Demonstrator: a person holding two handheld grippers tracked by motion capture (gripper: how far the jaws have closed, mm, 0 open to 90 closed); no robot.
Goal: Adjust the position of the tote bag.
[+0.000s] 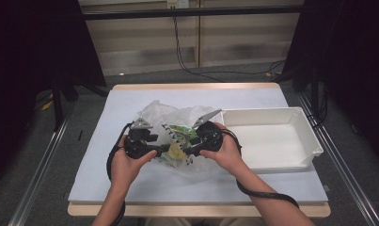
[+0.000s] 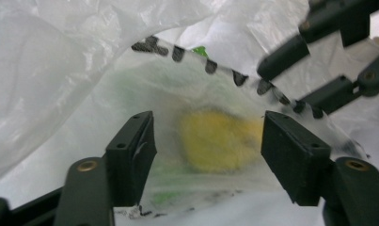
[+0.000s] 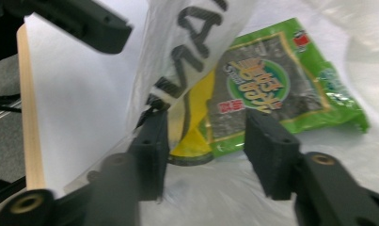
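Green snack packet point(image 3: 276, 89), Asian script; plastic bag point(image 3: 187, 52) lettering "MA".

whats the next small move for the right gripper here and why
Probably ease the right gripper forward and close on the green printed snack packet. Its jaws stand open with the packet's near edge between them, beside a yellow item, inside the thin translucent white plastic bag. The left gripper is open too.

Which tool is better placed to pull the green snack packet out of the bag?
Right tool: probably better; the green packet lies exposed just ahead, while plastic bag film covers the left's approach.
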